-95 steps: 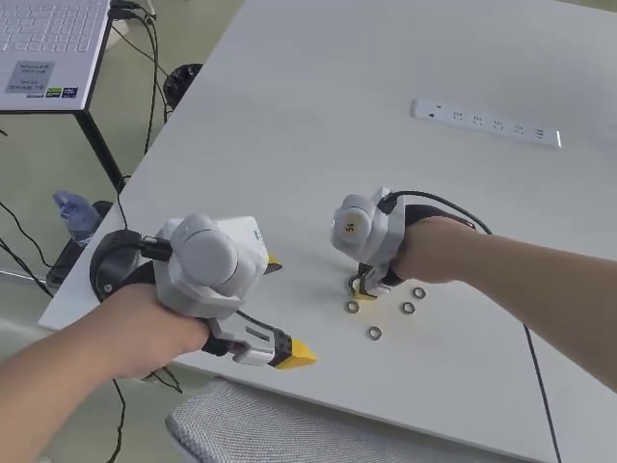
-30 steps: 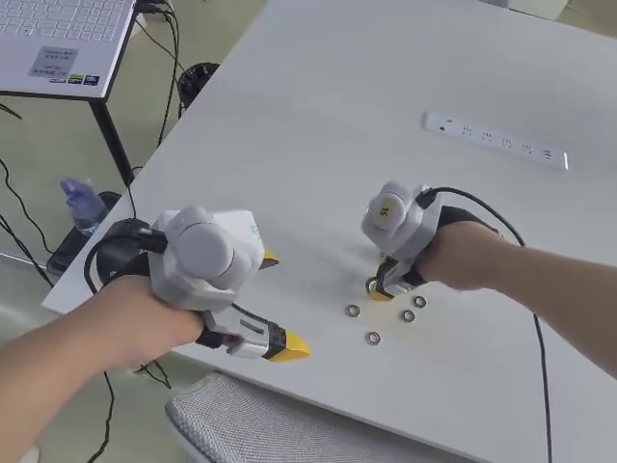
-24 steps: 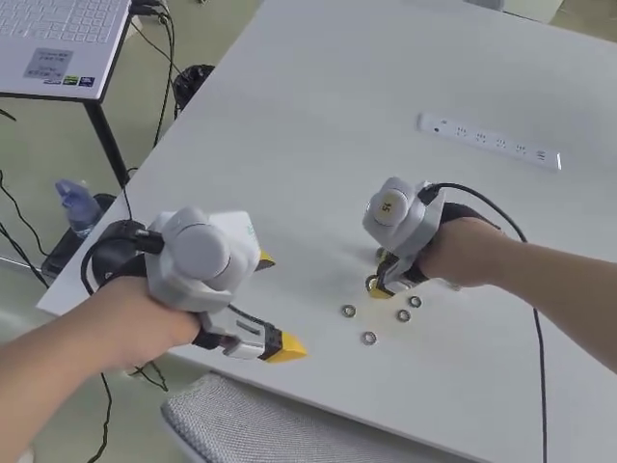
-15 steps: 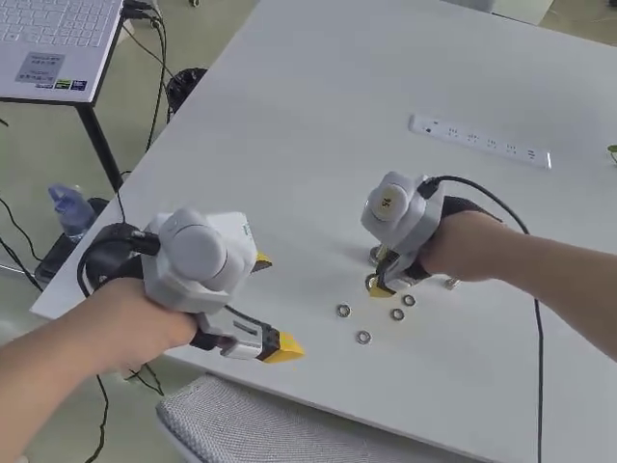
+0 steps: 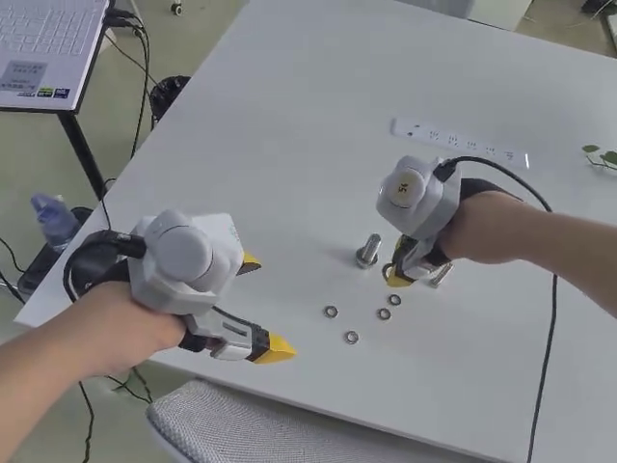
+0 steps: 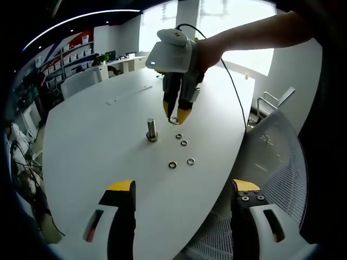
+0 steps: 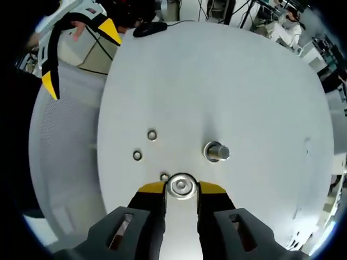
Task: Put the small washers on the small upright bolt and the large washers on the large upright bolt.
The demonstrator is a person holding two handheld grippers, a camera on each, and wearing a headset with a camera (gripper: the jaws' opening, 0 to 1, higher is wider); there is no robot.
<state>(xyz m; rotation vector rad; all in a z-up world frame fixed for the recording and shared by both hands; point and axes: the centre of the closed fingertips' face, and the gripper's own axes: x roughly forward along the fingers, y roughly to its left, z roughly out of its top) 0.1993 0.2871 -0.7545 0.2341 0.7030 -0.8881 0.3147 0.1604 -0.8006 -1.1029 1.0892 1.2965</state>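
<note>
Washer [image 7: 181, 186] is pinched in the right gripper [image 5: 400, 278] (jaws narrow on it), just beside the large bolt [image 5: 367, 253], toward the table's [image 5: 289, 116] near edge. Left gripper [image 6: 183, 185] hangs wide open, empty. Looks mid-carry to me; next up is centring the hole over the bolt tip, then letting go.

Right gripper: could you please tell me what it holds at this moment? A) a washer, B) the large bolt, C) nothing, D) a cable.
A: the right gripper view shows a washer clamped between the right gripper's yellow tips, the large bolt standing free nearby.
</note>
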